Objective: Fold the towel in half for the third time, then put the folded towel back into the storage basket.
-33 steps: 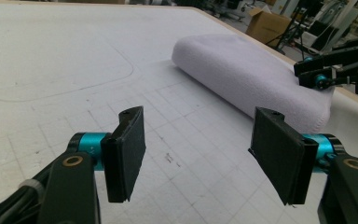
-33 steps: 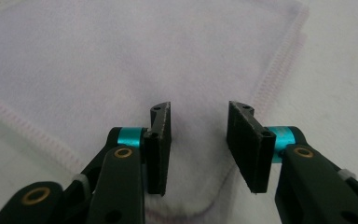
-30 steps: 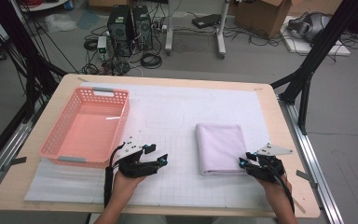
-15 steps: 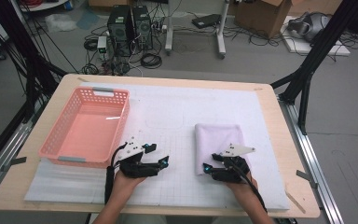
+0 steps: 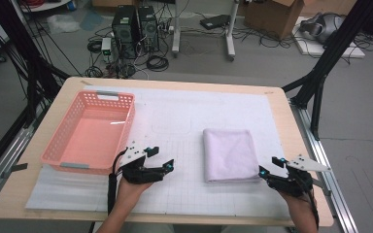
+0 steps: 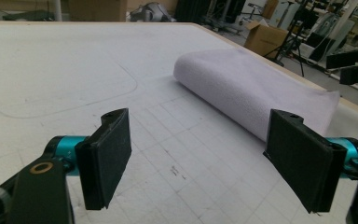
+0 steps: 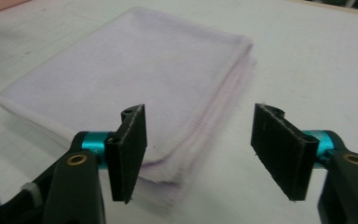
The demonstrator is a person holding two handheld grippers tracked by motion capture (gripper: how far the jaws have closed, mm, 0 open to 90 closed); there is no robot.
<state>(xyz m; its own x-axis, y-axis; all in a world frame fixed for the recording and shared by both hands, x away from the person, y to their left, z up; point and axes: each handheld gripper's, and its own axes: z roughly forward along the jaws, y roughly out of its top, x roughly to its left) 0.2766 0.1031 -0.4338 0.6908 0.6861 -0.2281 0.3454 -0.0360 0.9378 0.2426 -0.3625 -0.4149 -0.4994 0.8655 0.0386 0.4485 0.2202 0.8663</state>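
Note:
A folded pale lilac towel (image 5: 229,154) lies flat on the white gridded mat (image 5: 189,121), right of centre. My right gripper (image 5: 271,166) sits just right of the towel's near right corner and points left at it. In the right gripper view its jaws (image 7: 200,140) stand open and have just been opening; the towel (image 7: 135,70) lies ahead with its stacked edges by the left pad (image 7: 130,144), unpressed. My left gripper (image 5: 160,158) rests on the mat left of the towel. Its jaws (image 6: 200,140) are wide open, have just been opening, and hold nothing; the towel (image 6: 251,88) lies beyond.
A pink plastic basket (image 5: 126,127), nothing in it, stands on the table's left side, just behind my left hand. The wooden table edge (image 5: 298,145) runs close by my right gripper. Black frame legs, computers and cables stand on the floor beyond.
My right gripper swung left over the towel's near edge, then came back to its right corner, its jaws wider now. The left hand stayed put, its jaws a little wider.

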